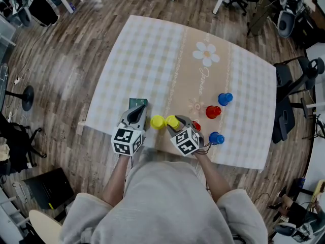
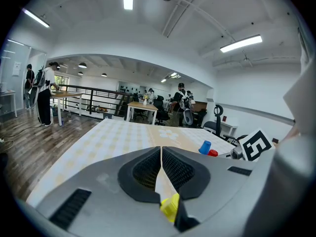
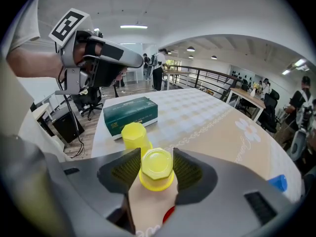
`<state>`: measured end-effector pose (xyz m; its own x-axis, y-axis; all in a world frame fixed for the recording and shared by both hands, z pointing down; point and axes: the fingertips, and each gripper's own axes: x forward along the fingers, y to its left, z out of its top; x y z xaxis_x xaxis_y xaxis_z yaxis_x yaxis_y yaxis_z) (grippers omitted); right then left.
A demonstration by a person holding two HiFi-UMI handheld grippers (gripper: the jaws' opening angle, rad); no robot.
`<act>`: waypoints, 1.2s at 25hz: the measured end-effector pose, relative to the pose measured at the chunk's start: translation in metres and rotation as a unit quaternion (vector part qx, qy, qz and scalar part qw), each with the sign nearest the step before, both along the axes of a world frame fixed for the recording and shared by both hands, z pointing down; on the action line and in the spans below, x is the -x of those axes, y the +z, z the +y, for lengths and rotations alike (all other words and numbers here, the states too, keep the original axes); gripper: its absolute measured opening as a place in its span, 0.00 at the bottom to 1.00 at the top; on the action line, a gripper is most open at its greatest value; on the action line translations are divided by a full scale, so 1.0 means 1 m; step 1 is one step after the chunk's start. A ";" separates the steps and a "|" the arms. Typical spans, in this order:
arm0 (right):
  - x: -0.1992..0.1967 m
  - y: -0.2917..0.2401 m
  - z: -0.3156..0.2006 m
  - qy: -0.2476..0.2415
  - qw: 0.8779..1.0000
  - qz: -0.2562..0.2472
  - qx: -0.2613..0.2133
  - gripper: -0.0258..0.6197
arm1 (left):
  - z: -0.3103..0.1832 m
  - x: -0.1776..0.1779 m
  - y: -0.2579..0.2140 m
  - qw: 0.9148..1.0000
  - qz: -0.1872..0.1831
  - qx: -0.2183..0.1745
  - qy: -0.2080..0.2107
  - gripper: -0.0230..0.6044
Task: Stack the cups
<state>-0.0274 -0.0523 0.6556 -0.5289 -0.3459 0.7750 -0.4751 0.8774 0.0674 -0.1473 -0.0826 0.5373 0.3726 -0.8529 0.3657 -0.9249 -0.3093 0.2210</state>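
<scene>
My right claw [image 3: 157,163] is clamped on a yellow cup [image 3: 157,169], one pad pressing each side of it. The cup is upside down, its flat base facing the camera. In the head view my right claw [image 1: 175,122] sits at the near edge of the counter [image 1: 152,60], which is covered with a checked cloth with a beige strip down the middle.

A second yellow cup [image 1: 157,121] stands upside down at 9 o'clock from the one I hold, just beside it; I cannot tell whether they touch. In the right gripper view this second cup [image 3: 134,135] rises just behind my left pad.

My left claw [image 2: 161,154] has its jaws pressed together with nothing between them. A scrap of yellow shows below its right jaw. In the head view my left claw [image 1: 137,112] is at 9 o'clock from the second yellow cup, over a green box [image 1: 137,104] that lies near the counter's near edge.

The other cups are off to my right. A red cup [image 1: 196,126] peeks out at 3 o'clock, just beside my right claw. Another red cup [image 1: 213,112] stands at 2 o'clock, and a blue cup [image 1: 225,99] just beyond it. A second blue cup [image 1: 216,138] is at 4 o'clock, near the counter's edge.
</scene>
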 end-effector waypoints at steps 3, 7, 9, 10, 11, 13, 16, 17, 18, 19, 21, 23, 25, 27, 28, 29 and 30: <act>0.000 0.000 0.000 0.001 1.000 -0.001 -0.001 0.36 | 0.001 0.000 0.000 1.000 0.000 0.001 0.001 0.07; 0.001 0.000 0.000 0.002 1.000 -0.010 -0.002 0.38 | 0.000 -0.002 0.000 1.000 0.000 0.000 0.003 0.07; 0.001 -0.002 0.000 0.005 1.000 -0.019 -0.005 0.47 | -0.001 -0.002 0.000 1.000 0.000 0.000 0.003 0.07; 0.001 -0.003 0.001 0.007 1.000 -0.025 -0.007 0.50 | -0.001 -0.002 0.000 1.000 -0.001 0.001 0.003 0.07; 0.002 -0.006 0.001 0.008 0.999 -0.030 -0.009 0.52 | -0.001 -0.002 0.000 1.000 -0.001 0.001 0.003 0.07; 0.001 -0.012 0.001 0.012 0.999 -0.040 -0.013 0.52 | -0.001 -0.003 0.000 1.000 -0.002 0.001 0.005 0.07; -0.002 -0.027 -0.003 0.025 0.997 -0.061 -0.029 0.47 | -0.002 -0.008 -0.002 1.000 -0.005 -0.001 0.013 0.07; -0.004 -0.033 -0.005 0.031 0.996 -0.069 -0.036 0.47 | -0.002 -0.010 -0.003 1.000 -0.005 -0.002 0.016 0.07; -0.007 -0.039 -0.007 0.038 0.995 -0.077 -0.043 0.46 | -0.002 -0.013 -0.004 1.000 -0.006 -0.003 0.020 0.07; -0.010 -0.045 -0.009 0.046 0.994 -0.084 -0.050 0.46 | -0.003 -0.016 -0.004 1.000 -0.006 -0.004 0.024 0.07; -0.020 -0.056 -0.013 0.067 0.991 -0.095 -0.063 0.46 | -0.003 -0.022 -0.005 0.999 -0.007 -0.004 0.033 0.07; -0.030 -0.067 -0.016 0.092 0.988 -0.103 -0.072 0.45 | -0.004 -0.028 -0.005 0.999 -0.008 -0.004 0.043 0.07; -0.043 -0.073 -0.018 0.120 0.984 -0.109 -0.074 0.45 | -0.006 -0.035 -0.004 0.999 -0.008 -0.004 0.052 0.07; -0.056 -0.076 -0.020 0.146 0.980 -0.111 -0.076 0.45 | -0.007 -0.041 -0.004 0.998 -0.008 -0.005 0.062 0.07; -0.062 -0.076 -0.020 0.157 0.978 -0.111 -0.077 0.45 | -0.008 -0.044 -0.004 0.998 -0.008 -0.005 0.067 0.07; -0.068 -0.077 -0.019 0.167 0.977 -0.110 -0.078 0.45 | -0.009 -0.047 -0.004 0.997 -0.009 -0.005 0.072 0.07; -0.074 -0.077 -0.019 0.174 0.976 -0.108 -0.079 0.45 | -0.009 -0.050 -0.005 0.997 -0.009 -0.006 0.076 0.07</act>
